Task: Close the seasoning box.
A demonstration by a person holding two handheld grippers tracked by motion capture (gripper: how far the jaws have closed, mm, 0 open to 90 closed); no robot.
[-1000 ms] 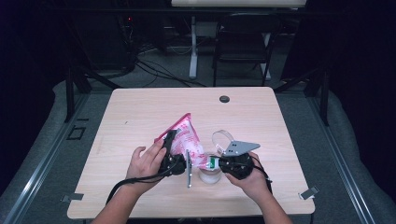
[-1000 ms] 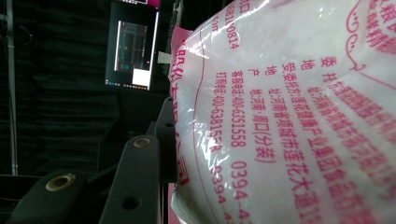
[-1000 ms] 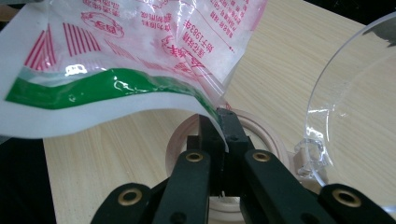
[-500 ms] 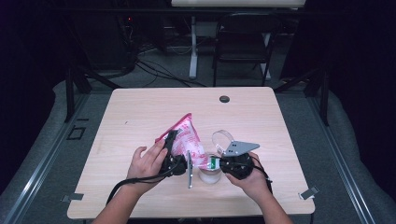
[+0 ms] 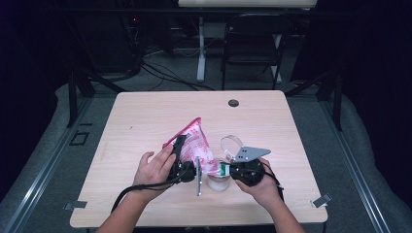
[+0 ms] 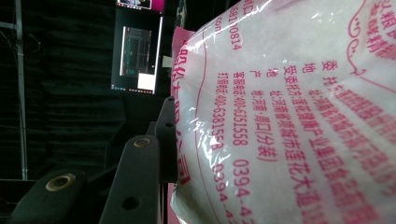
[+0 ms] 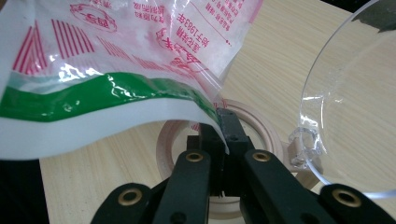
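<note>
Near the front edge of the wooden table [image 5: 145, 126], both hand-held grippers hold a pink-printed plastic bag [image 5: 197, 145] above a round jar [image 5: 217, 183]: left hand-held gripper [image 5: 180, 145] and right hand-held gripper [image 7: 220, 122] are each closed on it.

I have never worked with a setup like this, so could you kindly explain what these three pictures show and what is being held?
No robot here: a person at a wooden table holds a hand-operated two-jaw gripper in each hand. The high view looks down from above; the other two pictures come from cameras riding on the grippers. The left gripper grips the upper part of a pink-printed plastic bag holding something white. The right gripper pinches the bag's lower edge, by its green stripe. Directly below sits a clear round jar, its hinged lid flipped open. It looks as though the bag is poised over the jar's mouth, perhaps for pouring.
</note>
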